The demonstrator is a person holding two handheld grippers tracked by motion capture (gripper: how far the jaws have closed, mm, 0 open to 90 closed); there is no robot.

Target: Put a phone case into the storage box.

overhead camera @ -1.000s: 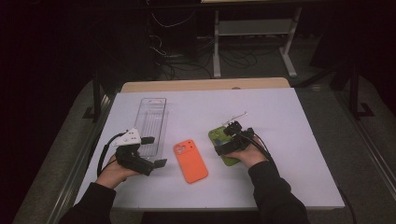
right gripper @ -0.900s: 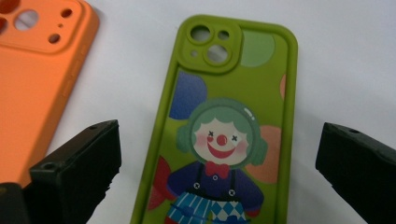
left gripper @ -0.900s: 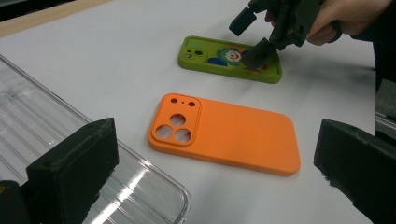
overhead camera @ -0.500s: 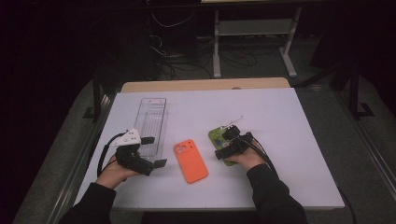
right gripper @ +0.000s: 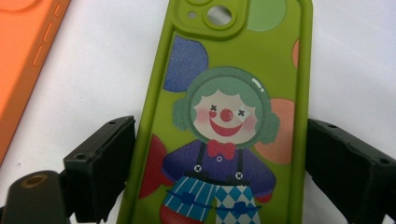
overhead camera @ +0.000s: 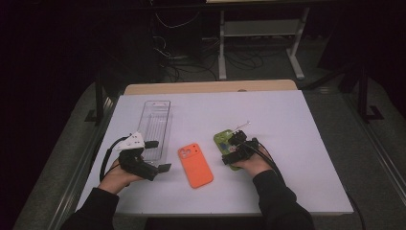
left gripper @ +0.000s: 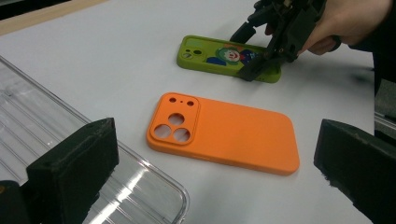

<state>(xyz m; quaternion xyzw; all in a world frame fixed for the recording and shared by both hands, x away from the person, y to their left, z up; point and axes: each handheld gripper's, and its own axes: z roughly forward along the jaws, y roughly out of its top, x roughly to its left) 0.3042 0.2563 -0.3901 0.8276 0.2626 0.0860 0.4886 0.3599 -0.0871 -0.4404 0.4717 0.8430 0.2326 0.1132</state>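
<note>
A green phone case (right gripper: pixel 224 116) with a clown picture lies flat on the white table (overhead camera: pixel 287 120), camera holes facing away from me. My right gripper (right gripper: pixel 222 163) straddles its near end. The jaws have just been closing with the case between them, and each pad stands close beside a long edge without clearly pressing. An orange phone case (overhead camera: pixel 195 165) lies to its left in the high view. My left gripper (overhead camera: pixel 159 155) rests open near the table's left front, pointed at the orange case (left gripper: pixel 224 133), with nothing between its jaws.
A clear plastic tray (overhead camera: pixel 155 124) lies lengthwise at the left, just beyond the left gripper, and its corner (left gripper: pixel 140 196) reaches between the left jaws. Behind the table are a wooden edge, cables and a metal stand on a dark floor.
The right hand has shifted slightly toward me and settled lower over the green case's near end. The left hand and both cases have stayed put.
</note>
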